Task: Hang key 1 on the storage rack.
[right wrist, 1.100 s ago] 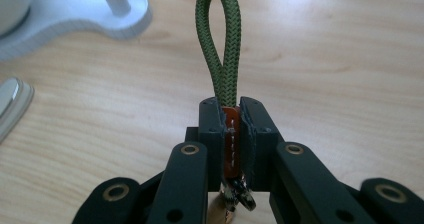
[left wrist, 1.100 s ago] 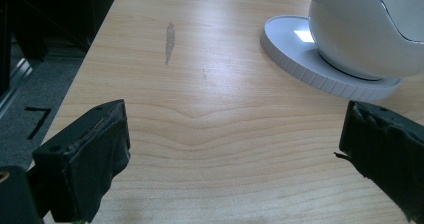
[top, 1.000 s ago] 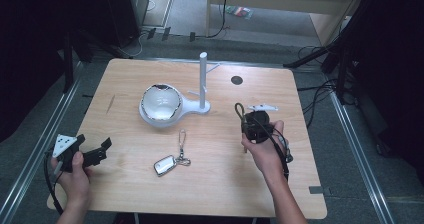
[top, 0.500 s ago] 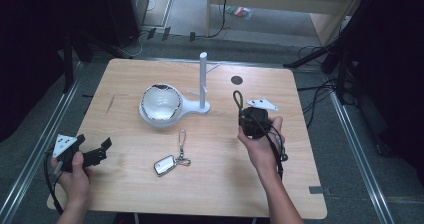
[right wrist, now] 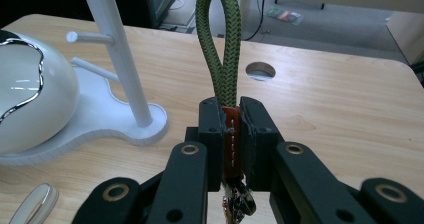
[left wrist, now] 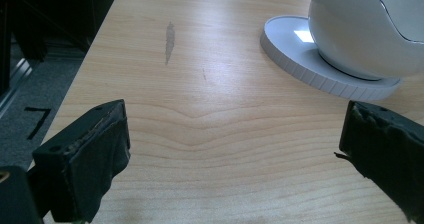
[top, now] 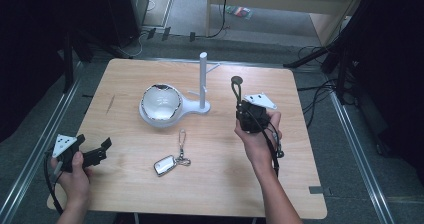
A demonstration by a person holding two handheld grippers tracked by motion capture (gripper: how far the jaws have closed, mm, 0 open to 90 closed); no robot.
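One braided green cord loop (right wrist: 220,44) – leather-tabbed, upright.

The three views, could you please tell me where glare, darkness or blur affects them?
High view: the table is evenly lit, the surroundings fall into deep dark. Left gripper view: a bright glare patch sits on the white stand base, and the near black pads look soft. Right gripper view: the green cord loop clamped in the right gripper is sharp, the background slightly soft.

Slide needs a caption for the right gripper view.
Right gripper clamps green rope keychain loop near white peg stand.
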